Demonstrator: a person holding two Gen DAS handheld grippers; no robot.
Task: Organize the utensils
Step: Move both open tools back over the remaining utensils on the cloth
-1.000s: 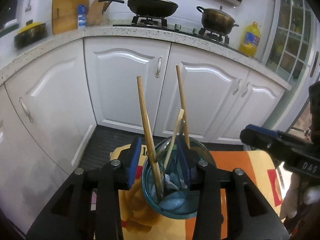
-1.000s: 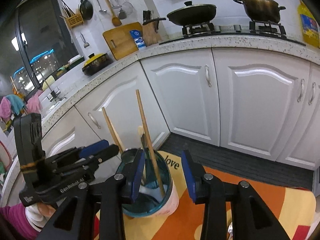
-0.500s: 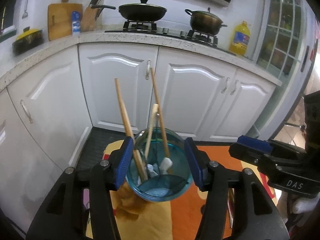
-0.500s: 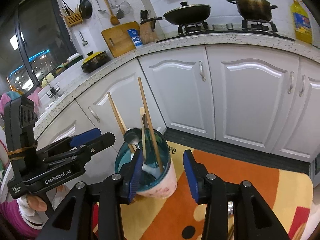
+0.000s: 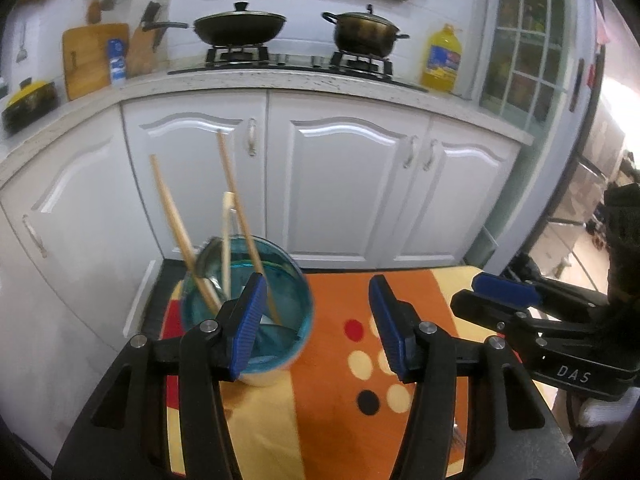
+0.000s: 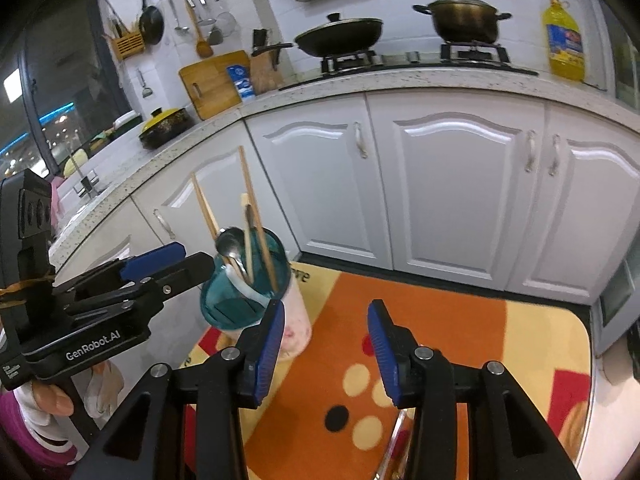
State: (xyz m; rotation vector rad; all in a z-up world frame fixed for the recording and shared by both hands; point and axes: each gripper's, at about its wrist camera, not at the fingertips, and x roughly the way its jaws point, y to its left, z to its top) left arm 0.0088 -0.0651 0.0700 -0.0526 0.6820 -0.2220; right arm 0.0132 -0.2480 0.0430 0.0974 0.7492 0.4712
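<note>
holder: teal utensil cup (image 6: 244, 300) stands on the orange patterned tablecloth (image 6: 460, 340), at about 10 o'clock from the right gripper (image 6: 326, 340).
contents: wooden chopsticks (image 5: 240, 216), a metal spoon (image 6: 230, 242) and a pale-handled utensil lean inside.
left gripper: (image 5: 316, 322) jaws spread wide, just opened, nothing between them; the cup sits at its 9 o'clock, behind the left pad.
right gripper: jaws apart, empty.
advice: likely a release; draw both clear without brushing the chopsticks, which could tip the cup.
</note>
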